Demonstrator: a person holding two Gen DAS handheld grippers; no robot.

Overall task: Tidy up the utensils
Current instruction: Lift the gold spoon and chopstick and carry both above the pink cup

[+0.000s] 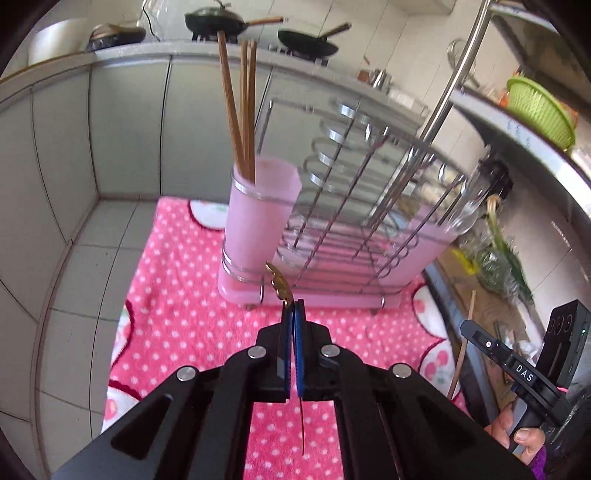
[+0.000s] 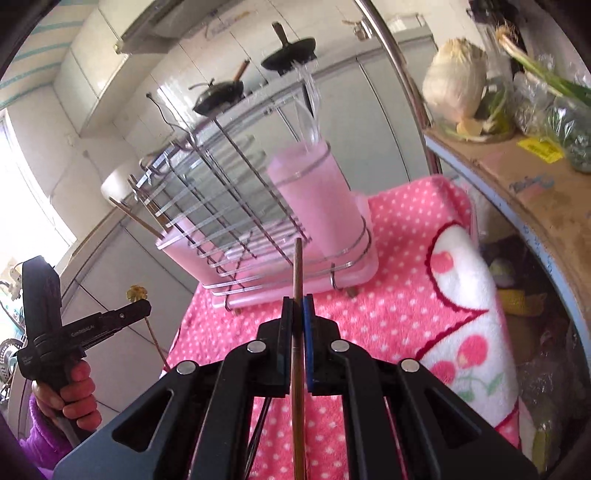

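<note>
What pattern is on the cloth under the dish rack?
The cloth is pink with white polka dots, plus white patches bearing red cherries; the right wrist view shows it best.

Two black woks [image 1: 218,20] sit on the stove; a green basket [image 1: 539,107] rests on the counter [image 1: 517,136].

A dish rack [image 1: 343,206] is standing on a blanket [image 1: 192,317]. At the rack's left end a utensil cup [image 1: 258,210] is sitting, and chopsticks [image 1: 240,107] are standing in it. At the right end another cup [image 2: 314,199] is holding clear utensils [image 2: 308,107]. Far behind, two woks [image 1: 218,20] are resting on a stove. To the right, a basket [image 1: 539,110] is lying on a shelf.
</note>
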